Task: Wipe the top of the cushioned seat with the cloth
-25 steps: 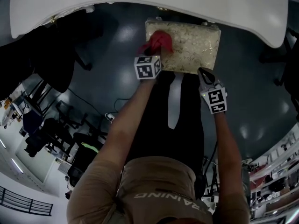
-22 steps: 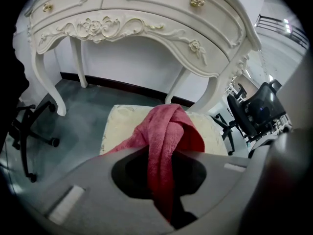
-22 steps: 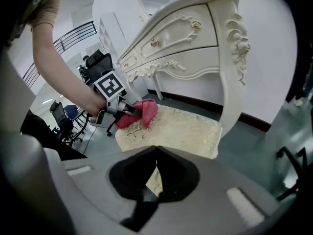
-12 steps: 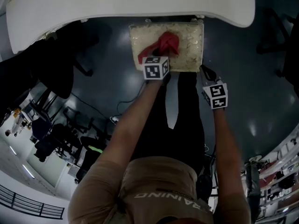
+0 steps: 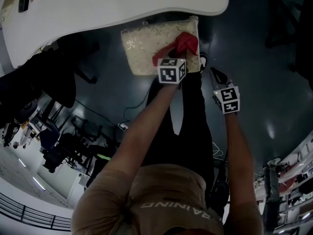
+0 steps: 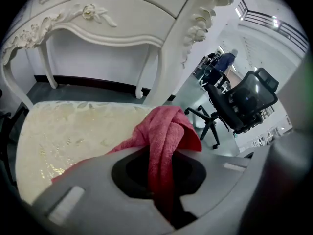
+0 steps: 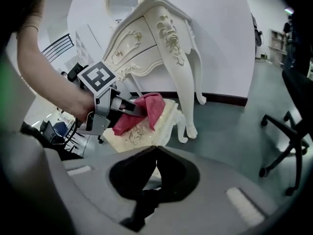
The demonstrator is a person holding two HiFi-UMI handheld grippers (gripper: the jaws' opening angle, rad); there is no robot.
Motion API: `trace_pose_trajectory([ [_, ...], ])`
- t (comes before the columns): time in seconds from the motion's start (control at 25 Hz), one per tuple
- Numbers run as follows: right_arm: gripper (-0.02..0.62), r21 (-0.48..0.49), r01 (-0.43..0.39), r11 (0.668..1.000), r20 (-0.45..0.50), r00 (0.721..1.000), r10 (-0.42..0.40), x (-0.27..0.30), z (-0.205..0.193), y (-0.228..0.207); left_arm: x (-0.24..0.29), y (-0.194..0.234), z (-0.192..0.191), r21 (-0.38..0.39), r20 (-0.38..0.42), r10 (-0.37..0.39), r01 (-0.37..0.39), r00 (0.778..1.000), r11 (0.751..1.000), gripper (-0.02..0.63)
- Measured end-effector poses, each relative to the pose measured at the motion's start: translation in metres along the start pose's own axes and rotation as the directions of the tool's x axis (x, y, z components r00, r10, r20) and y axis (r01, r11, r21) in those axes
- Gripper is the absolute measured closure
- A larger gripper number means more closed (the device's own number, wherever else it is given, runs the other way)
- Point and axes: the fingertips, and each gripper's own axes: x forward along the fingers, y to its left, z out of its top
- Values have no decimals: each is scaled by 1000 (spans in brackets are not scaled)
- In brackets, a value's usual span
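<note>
Sliding along the seat since a second ago, the crumpled red terry cloth (image 5: 182,45) has gone from the left part of the cushion to its right end as the head view shows it, and the left gripper (image 5: 177,55) has travelled with it. That gripper is clenched on the cloth: in the left gripper view a twisted fold of red fabric runs down between its jaws, and the rest bunches up just ahead of them. The cloth rests on the top of the rectangular cream cushioned seat with a pale gold leaf pattern (image 5: 142,48), close to the edge at that end, and most of the cushion lies bare to its left. The right gripper (image 5: 214,74) hangs off the seat, over the dark glossy floor (image 5: 254,58), near the seat's front right corner but apart from it. Its jaws are pressed together with nothing between them. From the right gripper view the seat shows a white carved frame and short curved legs. It stands partly under the white carved dressing table (image 5: 122,4), whose ornate leg comes down beside it. A black wheeled office chair (image 6: 244,99) stands farther off on the floor.
</note>
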Motion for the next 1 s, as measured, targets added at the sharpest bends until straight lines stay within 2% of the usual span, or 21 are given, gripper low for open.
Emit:
trace_pose_trajectory([
  [0.24,592,39,16,999,-23,1000,-15,-8,-23,-25,20,-39,2,25,-8,-54,54,999,998,565],
  [0.44,591,47,9,999,-17,1000,-8,-9,-24,-31,37,-72,-5,19,-77,-143,145,987,989,565],
  [0.56,592,52,1,999,-10,1000,-1,-10,-21,-30,39,-105,-11,-14,-115,-269,269,956,963,565],
  [0.68,592,35,-19,999,-13,1000,19,-10,-14,-24,30,-135,-5,-29,-85,-389,388,917,921,565],
  [0.88,592,12,-27,1000,-32,999,28,-10,-25,-15,1,-161,16,-70,5,-477,476,879,877,565],
  [1.0,591,13,-25,1000,-37,999,26,-8,-32,-7,-19,-154,25,-95,57,-498,501,865,860,565],
])
